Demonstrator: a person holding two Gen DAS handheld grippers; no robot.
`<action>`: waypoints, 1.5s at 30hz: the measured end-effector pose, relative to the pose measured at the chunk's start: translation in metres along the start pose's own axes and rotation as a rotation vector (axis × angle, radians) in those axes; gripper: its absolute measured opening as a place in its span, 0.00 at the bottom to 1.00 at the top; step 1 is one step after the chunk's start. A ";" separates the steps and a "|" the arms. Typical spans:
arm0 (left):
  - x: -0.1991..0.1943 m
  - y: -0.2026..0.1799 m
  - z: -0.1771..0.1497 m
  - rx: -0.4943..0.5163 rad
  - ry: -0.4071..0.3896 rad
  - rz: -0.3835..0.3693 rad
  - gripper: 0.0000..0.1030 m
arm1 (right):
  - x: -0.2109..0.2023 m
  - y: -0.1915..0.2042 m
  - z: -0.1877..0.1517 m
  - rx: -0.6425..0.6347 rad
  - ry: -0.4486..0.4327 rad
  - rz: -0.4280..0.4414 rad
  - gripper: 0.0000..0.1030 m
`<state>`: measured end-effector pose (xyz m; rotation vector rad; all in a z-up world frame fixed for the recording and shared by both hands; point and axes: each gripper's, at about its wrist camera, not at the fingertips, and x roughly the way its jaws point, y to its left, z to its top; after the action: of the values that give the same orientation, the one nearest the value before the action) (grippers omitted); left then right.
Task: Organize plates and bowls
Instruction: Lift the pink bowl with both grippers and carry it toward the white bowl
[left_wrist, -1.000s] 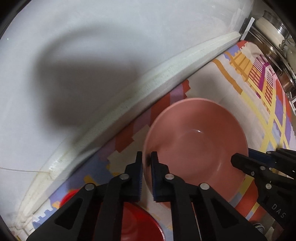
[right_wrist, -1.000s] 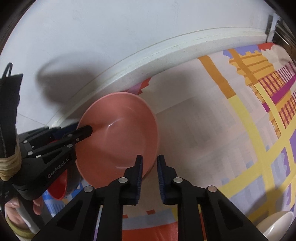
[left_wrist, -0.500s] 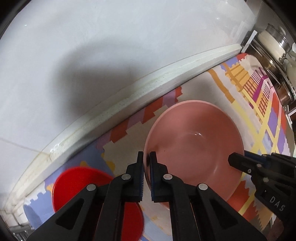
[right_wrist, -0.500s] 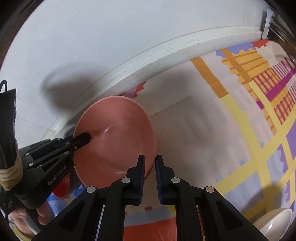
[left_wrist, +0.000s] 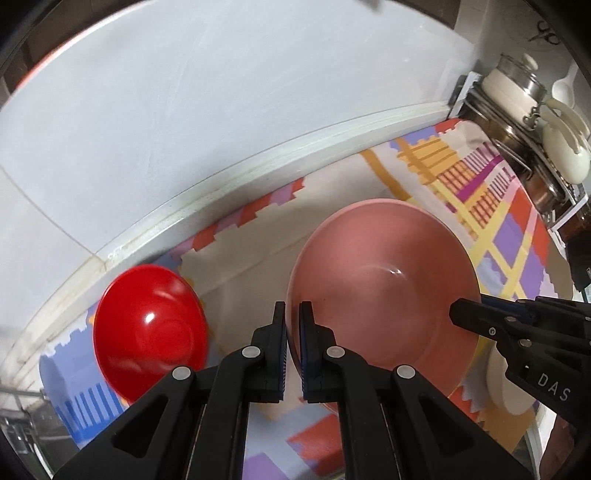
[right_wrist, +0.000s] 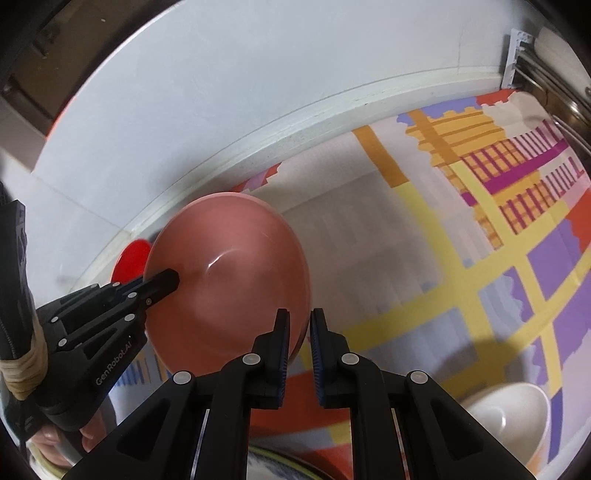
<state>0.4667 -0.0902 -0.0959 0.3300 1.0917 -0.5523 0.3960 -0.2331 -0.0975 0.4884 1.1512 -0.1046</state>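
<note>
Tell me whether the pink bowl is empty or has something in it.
Empty. Both wrist views look straight into the pink bowl: its inside is bare and glossy with one small glint, while the left gripper and right gripper clamp opposite rims.

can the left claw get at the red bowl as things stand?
Probably not yet. The left claw is shut on the pink bowl rim, sharing it with the right claw. The red bowl sits uncovered beside it on the mat, so the path looks free once released.
</note>
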 end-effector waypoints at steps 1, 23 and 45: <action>-0.003 -0.005 -0.002 0.001 -0.007 0.001 0.07 | -0.006 -0.003 -0.004 -0.005 -0.006 0.001 0.13; -0.047 -0.129 -0.054 -0.006 -0.044 -0.123 0.11 | -0.091 -0.084 -0.068 -0.030 -0.148 -0.061 0.13; -0.020 -0.205 -0.075 -0.018 0.029 -0.137 0.11 | -0.089 -0.169 -0.102 0.001 -0.095 -0.090 0.13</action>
<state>0.2864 -0.2142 -0.1074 0.2487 1.1522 -0.6605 0.2170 -0.3550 -0.1036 0.4281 1.0804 -0.2036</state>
